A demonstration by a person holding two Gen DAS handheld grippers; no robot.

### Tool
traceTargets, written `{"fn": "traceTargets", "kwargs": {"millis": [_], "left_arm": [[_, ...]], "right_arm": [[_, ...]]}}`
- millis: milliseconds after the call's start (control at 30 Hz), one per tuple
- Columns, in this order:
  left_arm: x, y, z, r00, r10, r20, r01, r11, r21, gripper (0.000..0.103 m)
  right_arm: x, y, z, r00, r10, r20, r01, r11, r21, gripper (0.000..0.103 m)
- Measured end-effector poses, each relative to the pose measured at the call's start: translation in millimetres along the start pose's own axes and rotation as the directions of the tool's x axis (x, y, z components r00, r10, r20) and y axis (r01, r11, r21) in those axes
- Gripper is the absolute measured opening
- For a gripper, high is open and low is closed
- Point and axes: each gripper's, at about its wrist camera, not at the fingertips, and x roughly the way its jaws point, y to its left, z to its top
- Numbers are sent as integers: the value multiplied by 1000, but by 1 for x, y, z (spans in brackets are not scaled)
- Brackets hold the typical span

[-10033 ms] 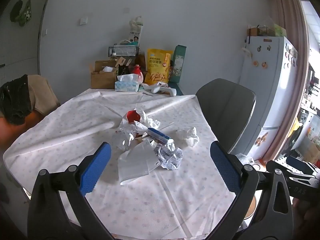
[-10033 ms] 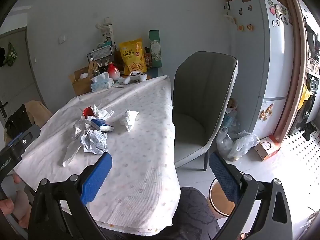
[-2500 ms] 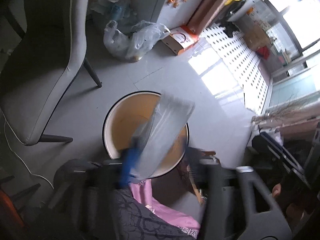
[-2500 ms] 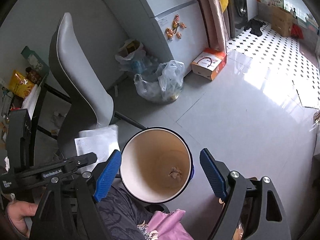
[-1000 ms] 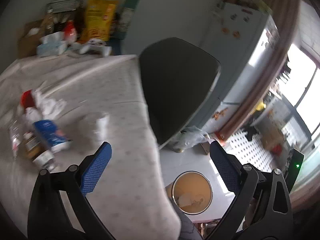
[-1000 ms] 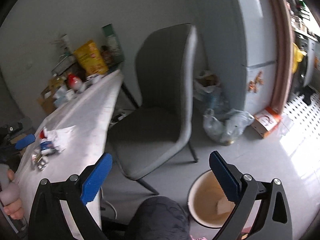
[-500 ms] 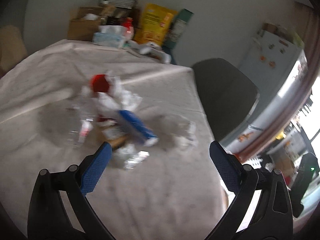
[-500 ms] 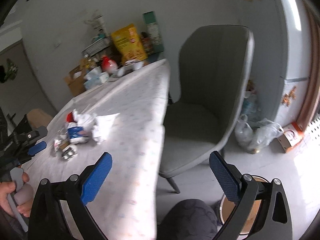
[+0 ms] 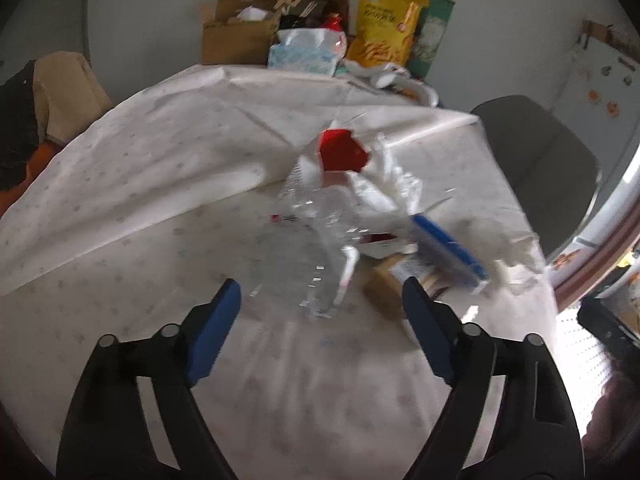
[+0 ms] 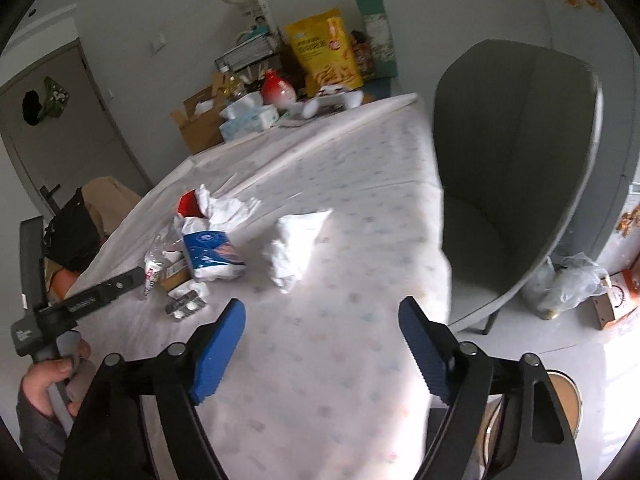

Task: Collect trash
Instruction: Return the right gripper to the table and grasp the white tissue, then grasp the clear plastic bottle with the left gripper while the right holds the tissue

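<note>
Both views have swung from the bin back to the counter (image 9: pixel 120 184). Left hand-held gripper (image 9: pixel 320 300) and right hand-held gripper (image 10: pixel 322 322), jaws closing, hold nothing. Trash pile (image 9: pixel 360 208) lies mid-counter; crumpled tissue (image 10: pixel 294 246) just beside it.

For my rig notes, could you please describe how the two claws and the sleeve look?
Both the left claw and the right claw have black linkage arms with silver pivot pins and ribbed blue pads. The left handle carries white lettering, too blurred to read. The sleeve is grey.
</note>
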Motion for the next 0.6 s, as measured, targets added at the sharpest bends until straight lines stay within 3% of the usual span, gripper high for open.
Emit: {"fn": "traceTargets", "kwargs": {"millis": [367,433,467,533,600], "left_arm": [[30,-2,9,988,147,-47,-143,987,77,77],[31,-6,10,986,164,-35,-160,982,99,74],[30,-7,11,986,168,-25,-164,981,106,70],[27,-8,13,984,177,-18,-174,979,106,53],[17,-7,15,988,154,10,-154,983,100,31]], "right_arm": [[46,18,17,998,16,-63,-18,1000,-19,66],[54,18,19,997,2,-73,-3,1000,-17,58],[57,17,19,997,2,-78,-3,1000,-12,46],[62,12,19,995,15,-98,-14,1000,10,19],[60,9,18,995,29,-95,-26,999,31,7]]}}
